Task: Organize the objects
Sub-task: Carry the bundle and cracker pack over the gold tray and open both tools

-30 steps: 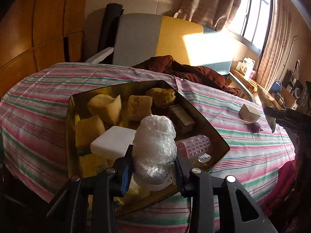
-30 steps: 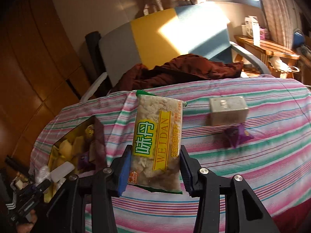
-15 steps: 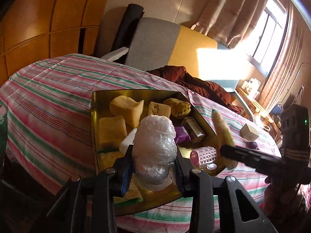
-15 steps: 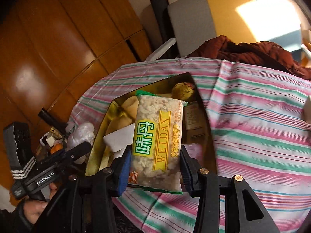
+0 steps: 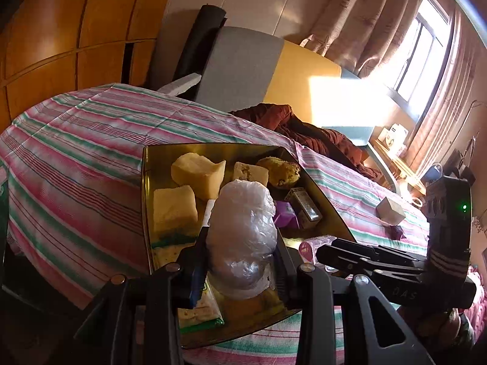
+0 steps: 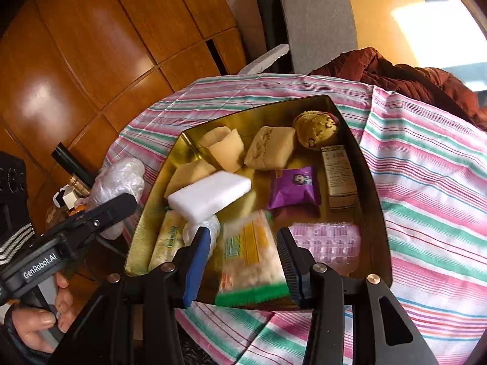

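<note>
left gripper (image 5: 242,261) clamped, right gripper (image 6: 245,258) spread

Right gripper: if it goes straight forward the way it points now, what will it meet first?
Probably the snack packet, blurred between the open fingers of the right gripper and seemingly released over the gold tray. Beyond it lies the purple packet. Depth is unclear.

"GenRobot.AI" on the left gripper (image 6: 100,213) body, "DAS" faintly on the right gripper (image 5: 322,251) body
</note>
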The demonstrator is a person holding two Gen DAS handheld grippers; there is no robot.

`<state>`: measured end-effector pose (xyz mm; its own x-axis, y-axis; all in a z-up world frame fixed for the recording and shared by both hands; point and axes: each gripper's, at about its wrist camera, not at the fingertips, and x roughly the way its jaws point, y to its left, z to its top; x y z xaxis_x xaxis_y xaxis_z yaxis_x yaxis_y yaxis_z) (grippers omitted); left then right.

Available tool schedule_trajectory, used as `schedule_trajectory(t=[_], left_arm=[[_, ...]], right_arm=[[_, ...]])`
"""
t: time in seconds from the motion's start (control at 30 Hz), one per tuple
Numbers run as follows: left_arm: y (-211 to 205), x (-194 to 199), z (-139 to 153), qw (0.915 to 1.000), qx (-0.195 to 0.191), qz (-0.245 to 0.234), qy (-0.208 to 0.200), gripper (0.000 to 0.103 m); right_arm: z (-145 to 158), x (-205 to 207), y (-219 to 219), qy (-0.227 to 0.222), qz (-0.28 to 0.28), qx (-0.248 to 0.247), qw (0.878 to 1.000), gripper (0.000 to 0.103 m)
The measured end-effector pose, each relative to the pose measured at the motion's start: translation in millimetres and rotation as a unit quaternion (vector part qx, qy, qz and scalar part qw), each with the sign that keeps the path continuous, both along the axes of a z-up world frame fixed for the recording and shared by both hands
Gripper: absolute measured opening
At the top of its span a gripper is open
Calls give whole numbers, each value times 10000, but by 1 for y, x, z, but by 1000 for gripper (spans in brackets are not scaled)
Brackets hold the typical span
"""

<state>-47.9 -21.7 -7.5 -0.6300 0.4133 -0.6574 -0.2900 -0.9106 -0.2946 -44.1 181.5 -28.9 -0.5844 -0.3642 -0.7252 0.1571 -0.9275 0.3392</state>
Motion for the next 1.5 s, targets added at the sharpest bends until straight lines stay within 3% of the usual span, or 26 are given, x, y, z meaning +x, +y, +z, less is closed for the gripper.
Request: schedule_trajectory(t=[0.1, 0.23, 0.47, 0.53, 0.67, 0.7, 0.9, 1.4, 1.5], left_arm=[[8, -3, -5, 10000, -87, -33, -25, 37], [24, -10, -7, 9996, -205, -172, -16, 37], [53, -33, 4, 9989, -222, -379, 184, 37], [60, -43, 4, 9987, -318, -349, 186, 43], [63, -57, -4, 9992, -372, -162, -9, 67], [62, -58, -6, 9992, -379, -124, -46, 68], [54, -44, -15, 9984, -549, -31, -139, 68], [54, -7, -2, 9946, -995, 30, 301, 68], [55, -2, 0, 9934, -1083, 12, 364, 68]], right_arm=[[-1, 3, 5, -37, -83, -13, 10000, 47], [-2, 6, 5, -27, -165, 141, 9998, 57], [-3, 14, 0, 73, -228, 395, 9989, 67], [-1, 16, 0, 115, -256, 474, 9985, 69], [1, 18, 1, 191, -318, 546, 9978, 72], [1, 18, 1, 201, -327, 571, 9976, 73], [1, 19, 5, 199, -363, 569, 9975, 75], [9, 32, 9, 431, -656, 860, 9932, 103], [11, 35, 11, 465, -725, 875, 9924, 103]])
